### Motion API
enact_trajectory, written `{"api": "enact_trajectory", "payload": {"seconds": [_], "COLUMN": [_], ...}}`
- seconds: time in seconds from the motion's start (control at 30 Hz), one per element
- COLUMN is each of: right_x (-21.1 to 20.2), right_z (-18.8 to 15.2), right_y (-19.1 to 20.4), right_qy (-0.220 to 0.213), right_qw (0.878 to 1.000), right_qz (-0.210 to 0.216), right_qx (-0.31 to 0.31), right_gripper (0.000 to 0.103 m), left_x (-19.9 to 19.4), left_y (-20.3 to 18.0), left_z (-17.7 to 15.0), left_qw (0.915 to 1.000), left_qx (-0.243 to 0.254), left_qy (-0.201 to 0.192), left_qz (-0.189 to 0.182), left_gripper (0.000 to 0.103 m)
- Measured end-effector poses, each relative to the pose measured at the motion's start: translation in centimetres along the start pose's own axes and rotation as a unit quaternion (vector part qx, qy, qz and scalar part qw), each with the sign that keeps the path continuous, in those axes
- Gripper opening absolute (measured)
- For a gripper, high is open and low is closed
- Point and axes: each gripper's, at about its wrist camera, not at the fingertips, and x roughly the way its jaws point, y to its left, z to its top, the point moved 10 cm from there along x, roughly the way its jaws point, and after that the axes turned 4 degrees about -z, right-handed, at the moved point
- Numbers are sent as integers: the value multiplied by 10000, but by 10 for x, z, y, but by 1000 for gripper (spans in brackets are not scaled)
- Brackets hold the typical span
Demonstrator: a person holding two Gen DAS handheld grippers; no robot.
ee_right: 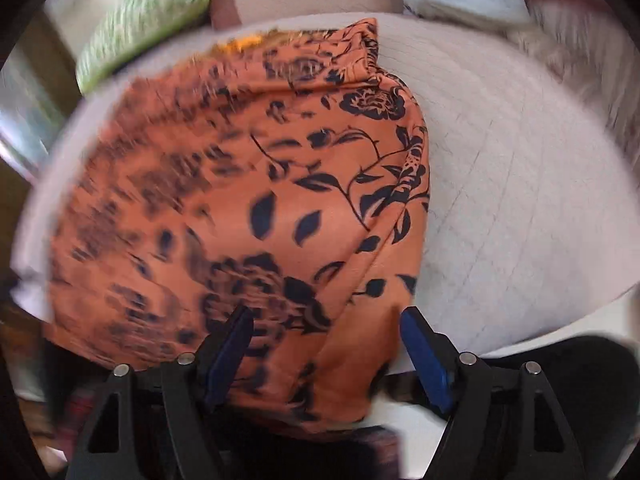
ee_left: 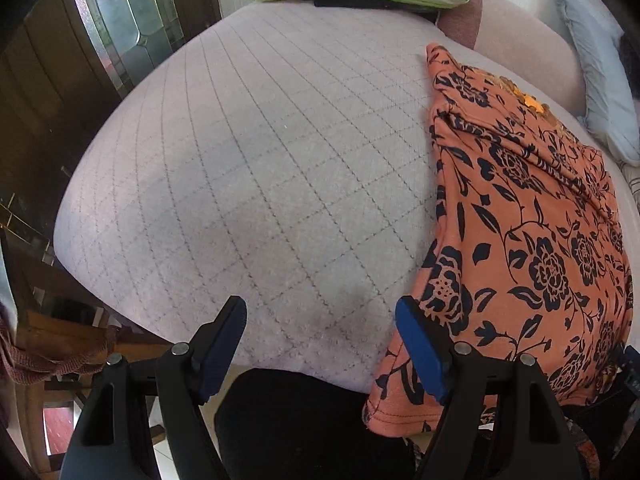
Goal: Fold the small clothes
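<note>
Currently, status by item:
Left gripper (ee_left: pixel 320 344): jaws apart, nothing between the blue pads; it hangs over bare cover, its right finger overlapping the garment's edge in the left wrist view.
Right gripper (ee_right: pixel 326 344): jaws apart above the garment, not clamped on it.
Garment location: orange knit top with a dark navy floral print (ee_left: pixel 532 240) lies partly folded on the pale grey quilted cushion cover (ee_left: pixel 256 168), its lower hem (ee_left: pixel 400 416) hanging over the near edge.
Risk, slippage: thin, limp jersey; the overhanging hem may drag the fold off the edge.
Risk, pinch: a deep pinch may catch the quilted cover too.
Risk, fold: soft rounded creases may spring open unless pressed flat.
Texture: cover matte, diamond-stitched; garment smooth, with gold trim (ee_left: pixel 528 98) near the neckline.
</note>
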Motion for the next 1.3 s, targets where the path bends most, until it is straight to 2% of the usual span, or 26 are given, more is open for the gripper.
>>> {"api": "enact_trajectory", "payload": {"seconds": [0.1,0.17,0.2,0.23,0.3,0.33,0.4,0.53,0.6,0.63,0.7,0.77,0.83,0.9,0.97,1.03,1.1,1.13,1.17,1.2,1.27,1.3], "right_x": [6,6,5,2,-7,-11,-14,-8,-4,-3,5,14,15,14,17,19,16,15,16,18,23,24], "right_z": [-16,-31,-37,-42,-44,-43,-41,-36,-31,-29,-32,-39,-45,-50,-62,-70,-73,-75,-77,-79,-82,-83], "right_y": [-41,-94,-117,-136,-148,-144,-128,-90,-76,-67,-53,-46,-43,-48,-63,-74,-76,-75,-72,-69,-62,-62], "right_qy": [166,393,473,518,508,521,591,649,652,661,725,836,754,740,972,1167,1189,1210,1255,1325,1417,1429], "right_qw": [9990,9946,9916,9890,9834,9768,9694,9679,9710,9757,9880,9941,9960,9956,9916,9847,9776,9753,9739,9723,9702,9696], "right_qz": [-415,-688,-746,-632,143,699,1311,1685,1663,1521,981,490,400,468,604,898,1264,1388,1456,1522,1609,1625], "right_qx": [90,664,939,1232,1737,1957,1991,1749,1587,1429,946,493,264,325,598,928,1189,1218,1208,1181,1130,1140], "right_gripper": [71,63,63,63,63,64,65,65,65,65,66,66,66,66,66,65,65,65,65,65,60,58], "left_x": [-6,-6,-4,2,4,4,4,0,-1,-2,-2,2,7,11,17,26,35,39,40,39,37,37], "left_y": [7,10,10,5,1,-3,-9,-13,-11,-9,-6,-7,-12,-24,-42,-53,-56,-59,-61,-62,-63,-61], "left_z": [0,-1,-1,1,1,0,0,-2,-2,-3,-5,-9,-14,-19,-26,-35,-43,-50,-54,-56,-59,-59], "left_qw": [10000,10000,10000,10000,9999,9997,9994,9990,9991,9992,9992,9985,9975,9953,9910,9872,9840,9818,9804,9795,9764,9759], "left_qx": [39,39,35,34,103,183,282,416,368,315,262,261,289,428,748,1164,1325,1322,1337,1426,1632,1660], "left_qy": [-65,-47,-31,-13,21,39,28,-4,14,40,110,278,428,540,705,840,1019,1158,1225,1200,1215,1224], "left_qz": [-11,-29,-45,-65,-118,-137,-192,-175,-200,-239,-289,-392,-478,-686,-856,-691,-616,-718,-774,-765,-724,-712], "left_gripper": [77,77,77,77,77,77,77,77,77,77,77,77,77,77,77,77,77,70,67,65,51,48]}}
